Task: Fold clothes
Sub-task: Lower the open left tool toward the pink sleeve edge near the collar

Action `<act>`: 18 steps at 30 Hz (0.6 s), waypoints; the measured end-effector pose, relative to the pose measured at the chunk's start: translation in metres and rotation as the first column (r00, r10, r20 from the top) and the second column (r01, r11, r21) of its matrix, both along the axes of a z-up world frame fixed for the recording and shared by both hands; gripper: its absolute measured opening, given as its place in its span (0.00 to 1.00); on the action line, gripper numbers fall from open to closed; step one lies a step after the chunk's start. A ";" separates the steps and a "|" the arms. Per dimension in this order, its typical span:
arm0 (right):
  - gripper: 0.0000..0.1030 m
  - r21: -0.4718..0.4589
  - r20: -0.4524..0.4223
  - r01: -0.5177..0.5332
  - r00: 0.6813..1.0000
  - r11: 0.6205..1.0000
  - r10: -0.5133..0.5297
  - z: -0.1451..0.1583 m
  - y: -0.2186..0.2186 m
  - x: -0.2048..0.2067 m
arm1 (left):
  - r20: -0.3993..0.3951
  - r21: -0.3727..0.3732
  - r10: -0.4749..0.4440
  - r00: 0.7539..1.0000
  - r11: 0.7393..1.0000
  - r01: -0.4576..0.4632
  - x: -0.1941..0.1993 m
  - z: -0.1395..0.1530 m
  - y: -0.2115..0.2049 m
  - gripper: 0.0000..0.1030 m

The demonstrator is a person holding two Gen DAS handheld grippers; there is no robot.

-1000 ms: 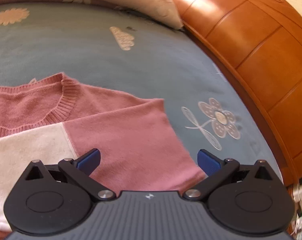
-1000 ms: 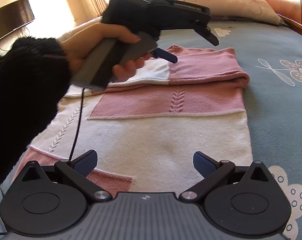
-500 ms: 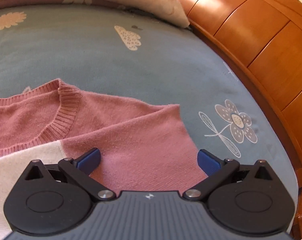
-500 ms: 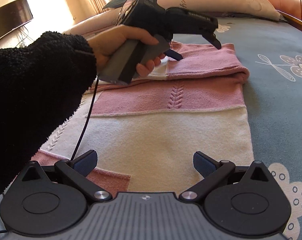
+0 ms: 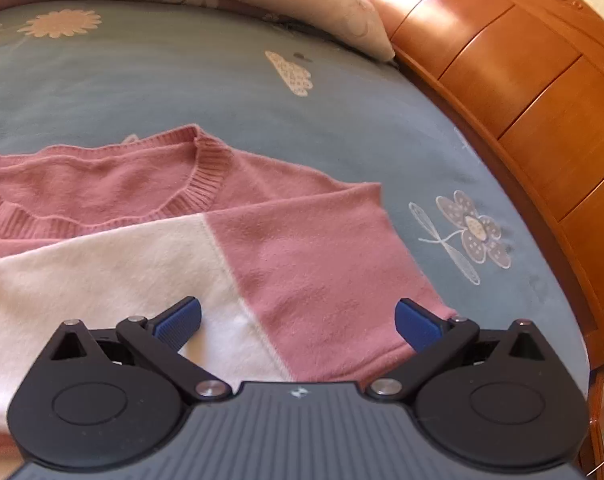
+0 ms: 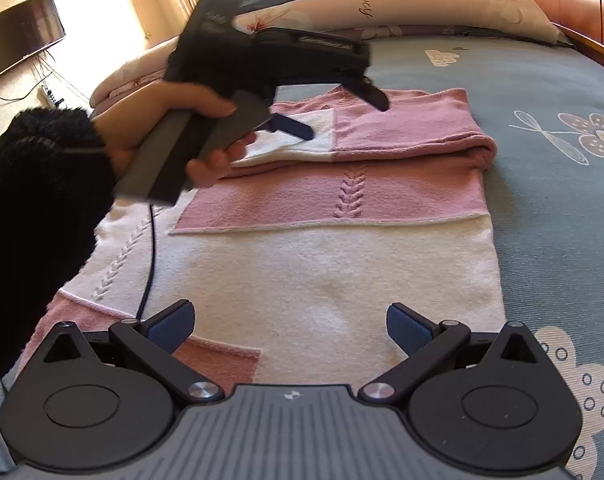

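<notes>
Left gripper (image 5: 298,316): your fingers spread wide, holding nothing, above the folded sleeve (image 5: 318,264). Right gripper (image 6: 290,326): likewise spread, empty, over the sweater (image 6: 342,272), near the bed's (image 6: 562,208) headboard end. Risk: the loose sleeve may spring back if a finger snags it

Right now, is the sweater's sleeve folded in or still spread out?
Folded in, on the one side visible. The sleeve lies across the sweater chest, doubled at the right edge. The other side is hidden behind the hand.
</notes>
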State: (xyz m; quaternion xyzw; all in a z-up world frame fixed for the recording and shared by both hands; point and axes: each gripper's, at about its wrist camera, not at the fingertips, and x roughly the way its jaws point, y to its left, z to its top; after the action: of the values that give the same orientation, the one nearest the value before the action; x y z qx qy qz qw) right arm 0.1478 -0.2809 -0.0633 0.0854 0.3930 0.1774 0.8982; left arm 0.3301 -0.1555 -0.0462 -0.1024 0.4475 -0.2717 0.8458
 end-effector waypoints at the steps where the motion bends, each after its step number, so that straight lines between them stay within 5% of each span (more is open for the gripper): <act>1: 1.00 0.000 -0.001 0.002 1.000 1.000 -0.002 0.000 0.000 0.000 | 0.012 -0.008 0.006 1.000 1.000 -0.006 -0.001 0.005 0.004 0.99; 5: 1.00 0.002 0.001 0.000 1.000 1.000 0.000 0.000 0.000 0.000 | 0.025 -0.035 0.041 0.999 0.999 -0.040 0.000 0.015 0.018 0.99; 10: 1.00 -0.002 -0.005 -0.001 1.000 1.000 0.001 -0.001 0.000 0.000 | -0.063 -0.026 0.086 0.994 0.996 -0.087 0.007 -0.009 0.035 0.99; 18: 1.00 0.006 -0.014 0.003 1.000 1.000 -0.003 -0.003 0.000 0.001 | -0.068 -0.159 0.078 0.995 0.983 -0.088 0.008 -0.022 0.055 0.99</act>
State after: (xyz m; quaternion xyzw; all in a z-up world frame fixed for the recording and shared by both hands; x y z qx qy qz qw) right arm 0.1491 -0.2812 -0.0662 0.0899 0.3987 0.1766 0.8954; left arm 0.3386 -0.1010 -0.0682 -0.1974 0.4450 -0.2685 0.8312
